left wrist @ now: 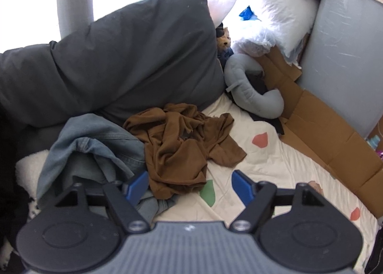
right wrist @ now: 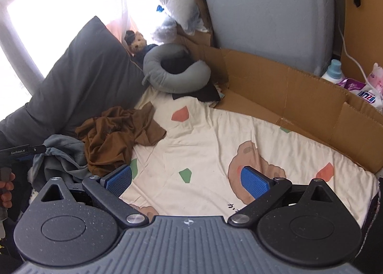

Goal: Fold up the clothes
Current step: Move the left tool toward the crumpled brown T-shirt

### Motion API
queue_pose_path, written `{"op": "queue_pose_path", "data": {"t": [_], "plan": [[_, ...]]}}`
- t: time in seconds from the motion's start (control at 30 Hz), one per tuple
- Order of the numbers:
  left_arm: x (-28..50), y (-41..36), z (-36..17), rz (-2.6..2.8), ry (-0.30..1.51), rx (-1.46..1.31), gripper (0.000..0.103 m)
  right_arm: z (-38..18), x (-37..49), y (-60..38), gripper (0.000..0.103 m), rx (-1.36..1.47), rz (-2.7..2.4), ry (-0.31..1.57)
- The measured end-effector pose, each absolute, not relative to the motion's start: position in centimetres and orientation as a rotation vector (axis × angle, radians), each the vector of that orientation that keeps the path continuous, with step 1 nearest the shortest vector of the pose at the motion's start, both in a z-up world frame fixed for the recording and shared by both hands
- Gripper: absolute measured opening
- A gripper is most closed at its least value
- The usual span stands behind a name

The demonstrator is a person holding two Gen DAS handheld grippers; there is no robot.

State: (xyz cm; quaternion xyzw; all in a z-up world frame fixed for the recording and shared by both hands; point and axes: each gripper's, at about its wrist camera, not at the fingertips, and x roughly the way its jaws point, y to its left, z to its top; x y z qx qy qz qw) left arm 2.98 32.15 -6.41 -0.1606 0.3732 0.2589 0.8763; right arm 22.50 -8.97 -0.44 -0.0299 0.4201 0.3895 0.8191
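We are angling the left gripper, jaws spread and empty, over the crumpled brown cotton shirt just ahead, likely for a hem grab; the right gripper, likewise spread, is hovering above bare cream patterned quilt.

- Two crumpled garments: one brown shirt, one blue denim piece to its left.
- Two pillows: one dark grey, one white, far.
- One grey neck pillow.
- One teddy bear.
- One detergent bottle, far right.
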Motion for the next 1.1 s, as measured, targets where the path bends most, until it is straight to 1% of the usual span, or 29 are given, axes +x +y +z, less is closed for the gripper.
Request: {"op": "queue_pose_path", "data": {"t": [0.13, 0.3, 0.53, 0.6, 0.63, 0.7, 0.87, 1.1], "plan": [[4.2, 32.5, -7.9, 0.548, 0.787, -0.324, 0.078, -1.9, 23.5, -7.9, 0.099, -0.056, 0.82, 0.928], [5.5, 32.6, -9.7, 0.547, 0.786, -0.308, 0.079, -3.1, 24.2, -7.0, 0.098, -0.103, 0.816, 0.892], [7.1, 32.5, -12.8, 0.54, 0.801, -0.308, 0.079, -5.0, 25.9, -6.2, 0.098, -0.094, 0.83, 0.905], [7.6, 32.5, -13.7, 0.539, 0.802, -0.309, 0.079, -5.6, 26.4, -5.9, 0.095, -0.101, 0.825, 0.91], [7.8, 32.5, -14.1, 0.538, 0.801, -0.309, 0.079, -6.0, 26.5, -5.8, 0.089, -0.103, 0.823, 0.913], [8.2, 32.5, -15.0, 0.537, 0.802, -0.307, 0.079, -6.8, 26.9, -5.5, 0.085, -0.118, 0.812, 0.929], [9.3, 32.7, -17.1, 0.532, 0.811, -0.305, 0.079, -8.3, 27.3, -4.9, 0.085, -0.12, 0.831, 0.941], [10.5, 33.0, -20.3, 0.529, 0.814, -0.311, 0.079, -10.8, 28.7, -3.4, 0.091, -0.09, 0.888, 0.995]]}}
